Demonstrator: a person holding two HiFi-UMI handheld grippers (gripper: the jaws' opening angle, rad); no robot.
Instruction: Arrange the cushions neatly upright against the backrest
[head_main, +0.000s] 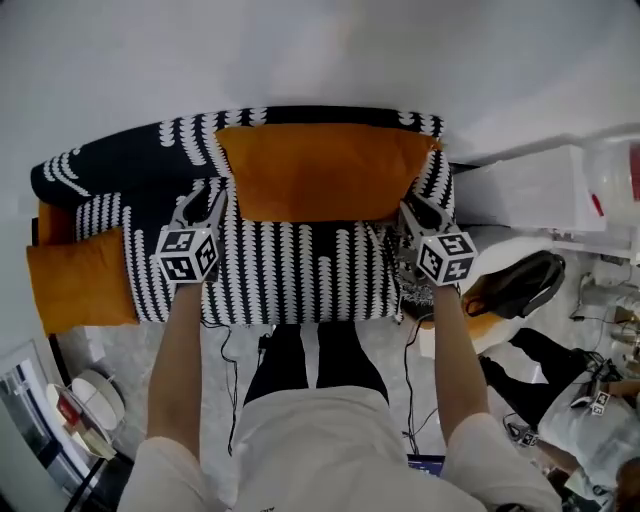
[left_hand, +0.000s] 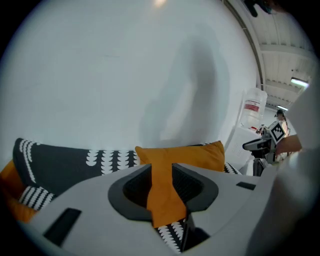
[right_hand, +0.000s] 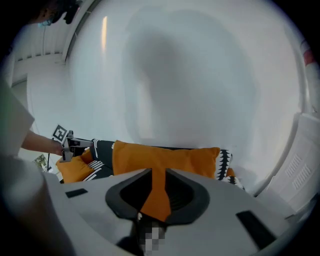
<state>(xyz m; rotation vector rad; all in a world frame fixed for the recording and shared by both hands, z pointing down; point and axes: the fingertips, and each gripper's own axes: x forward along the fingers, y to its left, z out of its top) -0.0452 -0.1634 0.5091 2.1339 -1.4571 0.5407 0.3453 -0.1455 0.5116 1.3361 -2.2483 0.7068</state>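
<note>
The person is settling the middle cushion (head_main: 320, 170) upright against the backrest (head_main: 120, 150), working both of its lower corners at once. The cushion is standing at the 12 o'clock side of the sofa (head_main: 300, 275) and leaning on the backrest. The left gripper (head_main: 212, 200) is sitting at its 7 o'clock corner and the right gripper (head_main: 408, 210) at its 5 o'clock corner.

Each gripper's jaws are standing at a narrow gap. Orange fabric is filling that gap from pad to pad, so both appear to be pinching the cushion's corners (lightly, by the look of it).

A second cushion (head_main: 80, 285) is lying at the sofa's 8 o'clock end and is not propped against the backrest.

As I judge it, the next move is calling for letting go of both corners without tipping the cushion forward. After that, the person should be reaching toward 8 o'clock to take the second cushion and stand it beside the first.
</note>
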